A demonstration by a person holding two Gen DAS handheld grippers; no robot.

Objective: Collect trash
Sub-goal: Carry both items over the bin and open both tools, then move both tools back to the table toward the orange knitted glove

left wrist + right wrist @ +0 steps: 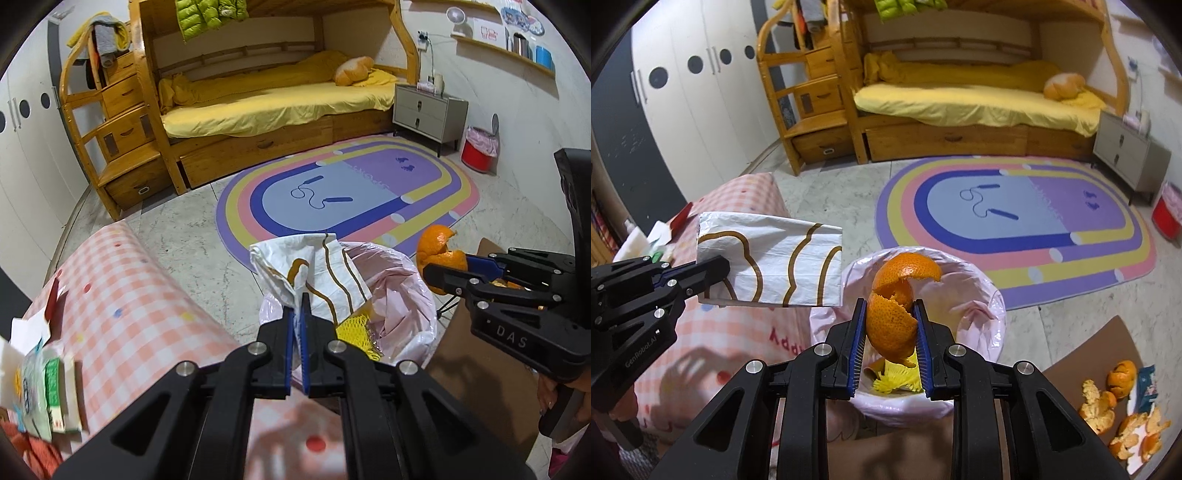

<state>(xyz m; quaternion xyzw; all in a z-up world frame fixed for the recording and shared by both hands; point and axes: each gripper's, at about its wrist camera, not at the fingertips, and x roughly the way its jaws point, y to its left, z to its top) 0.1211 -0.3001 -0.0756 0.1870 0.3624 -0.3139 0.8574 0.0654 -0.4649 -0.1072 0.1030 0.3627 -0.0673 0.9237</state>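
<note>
A: So, what was biggest in play?

B: The trash bin (982, 295), lined with a pink bag and standing on the floor beside the gingham-covered bench (122, 295). Yellow netting already lay inside it.

A: And the left tongs (297, 295)?

B: Clenched on a white wrapper (325, 269) with brown looping lines. In the left wrist view the wrapper stuck up from the tips at twelve o'clock, with the bin's mouth just beyond, toward one o'clock. From the right wrist view its long side ran level, hanging at about ten o'clock from the bin, over the bench edge rather than the opening.

A: The right tongs (890, 332)?

B: Grasping an orange peel (894, 314), jaws part closed on its sides. The peel stood upright between the pads, long axis pointing to twelve o'clock, and the bin's opening lay directly behind and under it.

A: So which was nearer to dropping?

B: The right, I judged. Its peel already seemed to hang over the mouth; the left wrapper probably needed to travel toward three o'clock first.

A: Anything left over?

B: More peel scraps (1123, 417) lay on a brown surface at the right wrist view's four o'clock.
</note>
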